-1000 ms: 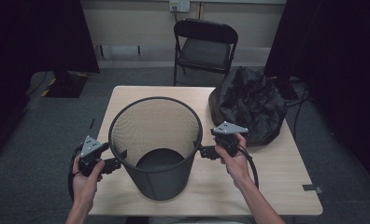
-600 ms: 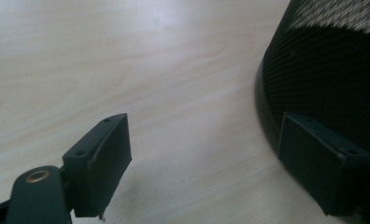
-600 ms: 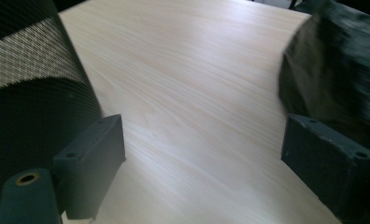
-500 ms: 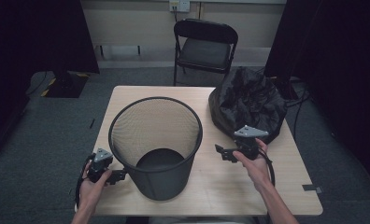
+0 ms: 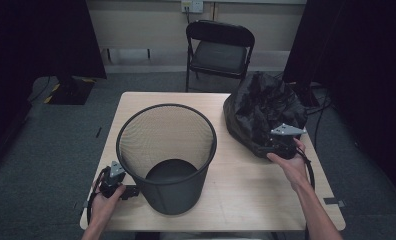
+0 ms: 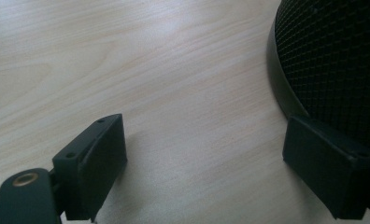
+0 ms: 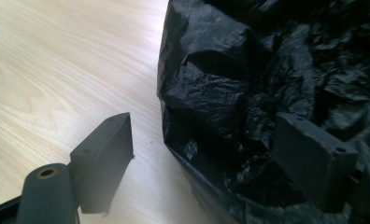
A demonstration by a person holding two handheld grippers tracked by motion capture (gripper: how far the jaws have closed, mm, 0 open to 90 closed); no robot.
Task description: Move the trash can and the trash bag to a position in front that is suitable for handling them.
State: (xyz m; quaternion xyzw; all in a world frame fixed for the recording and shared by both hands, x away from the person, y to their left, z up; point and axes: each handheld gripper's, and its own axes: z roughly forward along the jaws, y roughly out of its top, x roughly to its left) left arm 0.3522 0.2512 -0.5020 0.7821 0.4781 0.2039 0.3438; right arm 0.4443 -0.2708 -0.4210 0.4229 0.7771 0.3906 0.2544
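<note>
Here the black plastic bag lies crumpled at the far right of the surface, directly ahead of the right hand-held gripper. In the right gripper view the bag bulges between and beyond the two jaws: one jaw stands over bare wood just beside the bag's edge, the other lies against the creased plastic. The jaws are apart and have just been closing a little, with a fold of the bag between them but not pinched. The right hand holds that hand-held gripper at the bag's near edge.

Away from the right hand-held gripper, toward the left one, the black mesh wastebasket stands upright in the middle of the surface, well apart from the right hand-held gripper. The left hand-held gripper sits low on the surface just beside the basket's base, held by the left hand. In the left gripper view its jaws are apart and have just been opening; bare wood lies between them, and the basket's curved mesh wall rises close behind one jaw. Whether that jaw touches the basket cannot be told.

Beyond the surface, past both hand-held grippers, a black folding chair stands on the grey floor.
</note>
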